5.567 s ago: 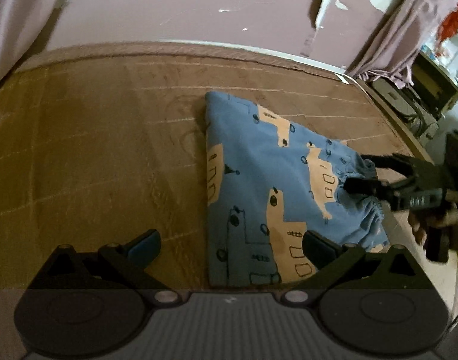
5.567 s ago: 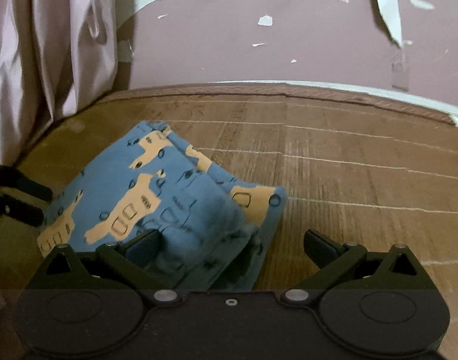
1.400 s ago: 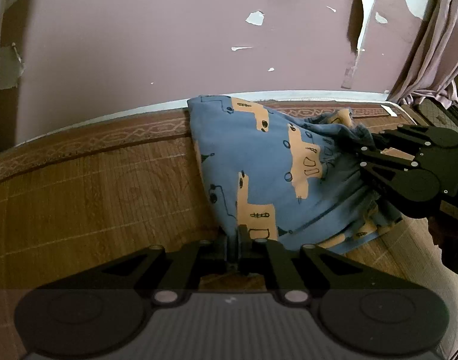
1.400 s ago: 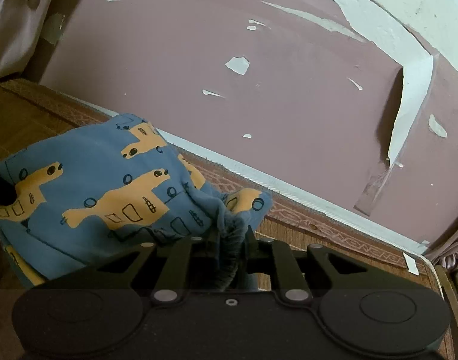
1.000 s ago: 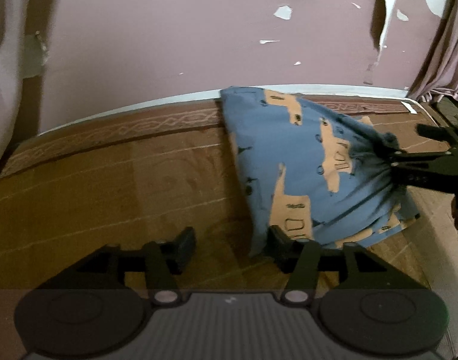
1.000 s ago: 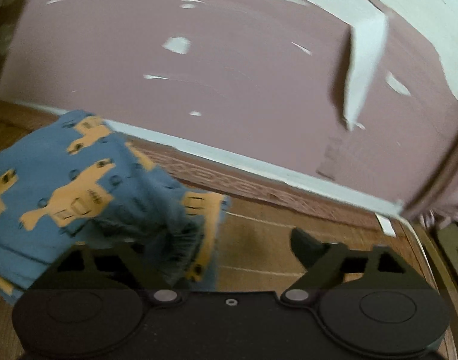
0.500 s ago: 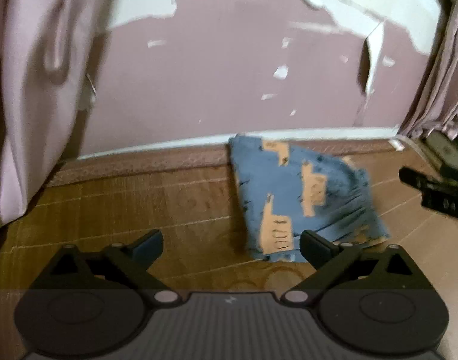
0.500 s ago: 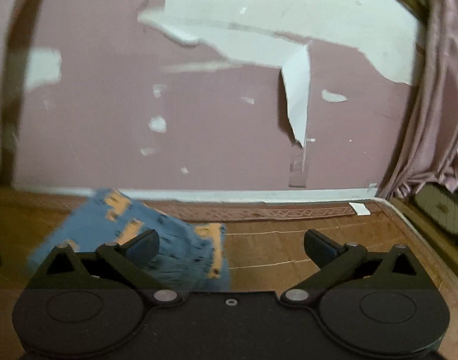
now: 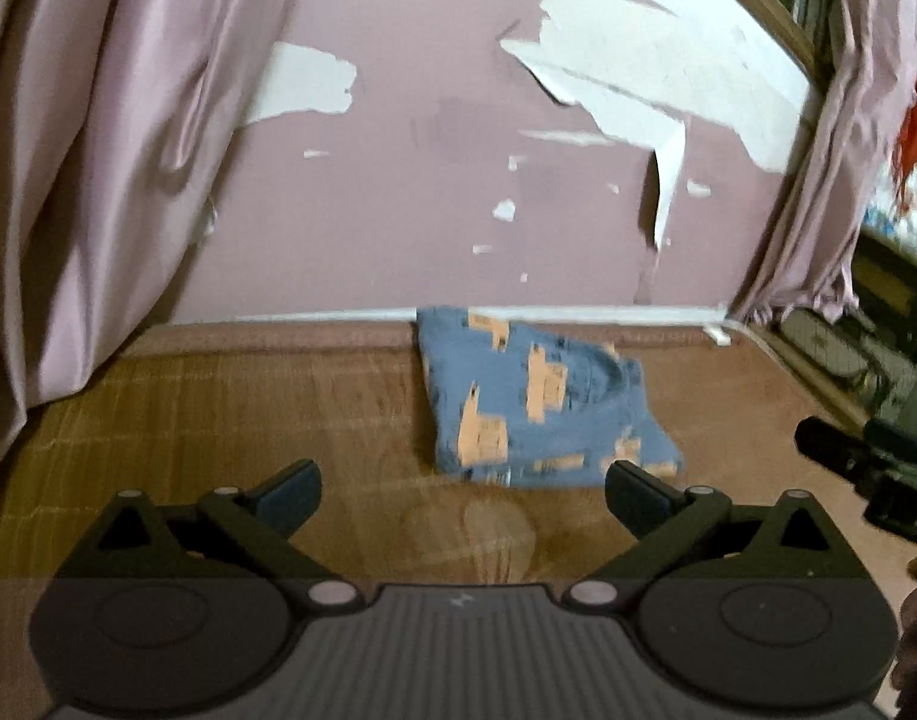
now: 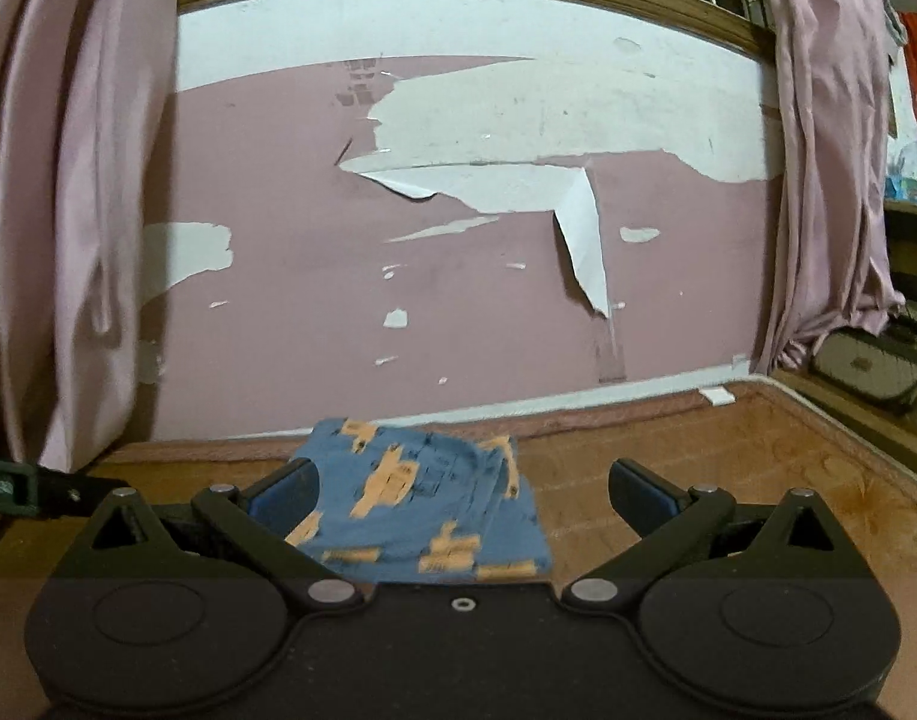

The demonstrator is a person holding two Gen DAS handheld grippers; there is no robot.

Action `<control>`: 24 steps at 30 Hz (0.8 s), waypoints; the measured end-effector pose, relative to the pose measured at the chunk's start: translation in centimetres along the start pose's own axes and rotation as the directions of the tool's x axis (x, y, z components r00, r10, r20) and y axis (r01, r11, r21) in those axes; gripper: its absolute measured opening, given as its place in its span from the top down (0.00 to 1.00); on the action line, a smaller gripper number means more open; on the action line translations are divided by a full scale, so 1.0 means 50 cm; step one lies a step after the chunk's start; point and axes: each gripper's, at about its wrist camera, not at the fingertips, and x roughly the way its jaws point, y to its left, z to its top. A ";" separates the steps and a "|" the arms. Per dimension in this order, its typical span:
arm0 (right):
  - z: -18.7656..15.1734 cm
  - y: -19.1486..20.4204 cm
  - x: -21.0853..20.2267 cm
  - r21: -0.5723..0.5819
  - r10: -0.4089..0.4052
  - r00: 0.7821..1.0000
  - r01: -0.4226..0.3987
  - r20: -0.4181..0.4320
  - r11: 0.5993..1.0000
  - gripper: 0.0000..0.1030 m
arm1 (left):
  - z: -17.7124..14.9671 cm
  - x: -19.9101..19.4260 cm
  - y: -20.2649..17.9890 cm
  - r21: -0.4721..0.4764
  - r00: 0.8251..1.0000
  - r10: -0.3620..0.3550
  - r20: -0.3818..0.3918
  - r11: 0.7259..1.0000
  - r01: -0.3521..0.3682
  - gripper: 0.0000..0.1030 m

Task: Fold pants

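The blue pants (image 9: 536, 402) with orange truck prints lie folded in a compact stack on the woven mat, close to the pink wall. They also show in the right wrist view (image 10: 422, 510). My left gripper (image 9: 461, 495) is open and empty, held back from the stack's near edge. My right gripper (image 10: 461, 495) is open and empty, above the near side of the stack. The right gripper's tip shows at the right edge of the left wrist view (image 9: 842, 456). The left gripper's tip shows at the left edge of the right wrist view (image 10: 32, 489).
The brown woven mat (image 9: 218, 420) covers the bed surface. The pink wall with peeling paint (image 10: 458, 270) stands just behind the pants. Pink curtains (image 9: 86, 150) hang on the left and on the right (image 10: 830, 180). Cluttered furniture (image 9: 878, 324) sits at the right.
Both grippers opened and let go of the pants, then pulled back and rose away from them. The pants now lie released as a folded stack near the wall.
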 end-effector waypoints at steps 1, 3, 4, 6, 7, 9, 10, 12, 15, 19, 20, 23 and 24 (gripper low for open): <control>-0.009 0.002 -0.007 0.003 0.003 1.000 -0.003 -0.004 1.000 0.01 | -0.012 -0.004 -0.002 0.013 1.000 0.005 -0.003 1.000 -0.005 0.00; -0.027 0.007 -0.019 0.002 0.009 1.000 -0.009 -0.004 1.000 0.01 | -0.035 -0.011 -0.006 0.036 1.000 0.013 0.004 0.999 -0.013 0.00; -0.037 0.008 -0.023 -0.002 0.011 1.000 -0.011 0.001 1.000 0.01 | -0.047 -0.013 -0.008 0.045 1.000 0.018 0.005 0.999 -0.018 0.00; -0.053 0.006 -0.028 -0.001 0.017 1.000 -0.017 0.005 1.000 0.01 | -0.064 -0.013 -0.008 0.058 1.000 0.025 -0.005 0.998 -0.025 0.00; -0.061 0.003 -0.029 -0.001 0.024 1.000 -0.024 0.004 1.000 0.01 | -0.071 -0.011 -0.007 0.060 0.999 0.030 -0.013 0.998 -0.029 0.00; -0.073 -0.002 -0.028 0.003 0.029 1.000 -0.029 -0.002 1.000 0.01 | -0.081 -0.008 -0.005 0.057 0.999 0.041 -0.022 0.998 -0.039 0.00; -0.078 -0.005 -0.027 0.008 0.030 1.000 -0.030 -0.003 1.000 0.01 | -0.084 -0.006 -0.004 0.054 0.999 0.047 -0.026 0.998 -0.046 0.00; -0.088 -0.011 -0.024 0.025 0.033 0.999 -0.033 -0.008 0.999 0.01 | -0.089 -0.002 -0.002 0.050 0.998 0.055 -0.028 0.997 -0.053 0.00; -0.098 -0.016 -0.017 0.030 0.038 0.999 -0.037 -0.021 0.999 0.01 | -0.092 0.003 -0.002 0.060 0.997 0.069 -0.031 0.996 -0.067 0.00; -0.105 -0.019 -0.012 0.030 0.041 0.999 -0.040 -0.029 0.999 0.00 | -0.093 0.005 -0.006 0.074 0.996 0.079 -0.029 0.994 -0.076 0.00; -0.106 -0.020 -0.012 0.032 0.042 0.999 -0.041 -0.030 0.999 0.00 | -0.093 0.006 -0.006 0.077 0.996 0.080 -0.030 0.994 -0.077 0.00; -0.108 -0.022 -0.010 0.037 0.043 0.998 -0.042 -0.036 0.998 0.01 | -0.093 0.008 -0.010 0.086 0.996 0.082 -0.033 0.993 -0.079 0.00; -0.109 -0.023 -0.009 0.040 0.044 0.998 -0.042 -0.039 0.998 0.01 | -0.093 0.008 -0.011 0.089 0.996 0.083 -0.033 0.993 -0.080 0.00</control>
